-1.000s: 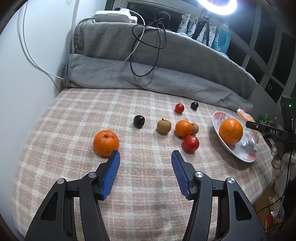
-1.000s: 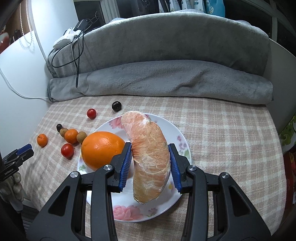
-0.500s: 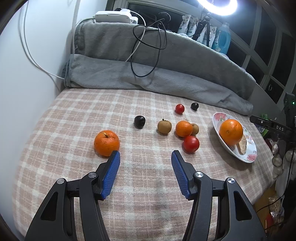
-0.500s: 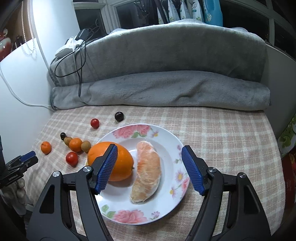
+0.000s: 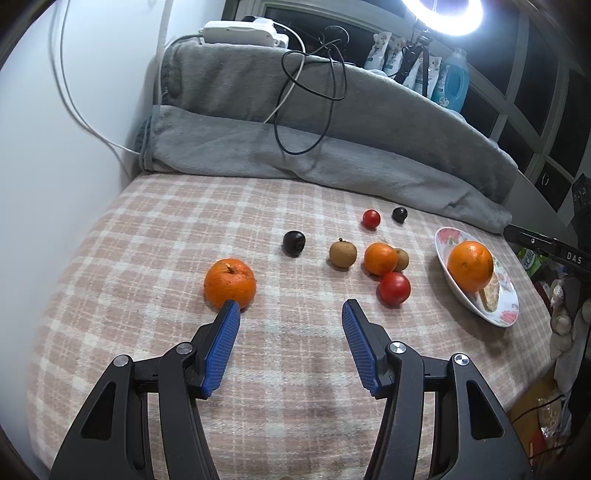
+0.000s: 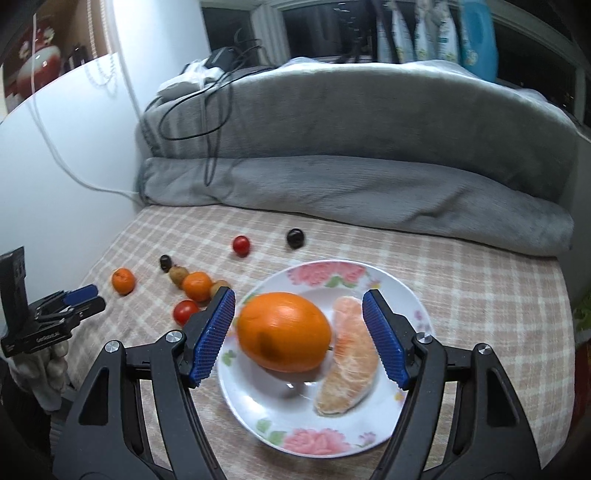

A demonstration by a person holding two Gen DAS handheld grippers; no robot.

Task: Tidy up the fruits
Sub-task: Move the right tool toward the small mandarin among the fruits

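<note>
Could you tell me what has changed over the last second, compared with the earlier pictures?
The right gripper let go of the peeled citrus segment, which now lies on the plate beside the large orange, and drew back with open jaws. The left gripper and the loose fruits stayed put.

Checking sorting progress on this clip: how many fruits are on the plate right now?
2. A large orange lies on the left of the floral plate, and a peeled citrus segment lies beside it on the right. Nothing else shows there, though the orange could hide something small.

A white wall [image 5: 55, 147], grey blankets [image 5: 332, 147] and dark windows [image 5: 535, 92] under a ring light [image 5: 443, 14].
</note>
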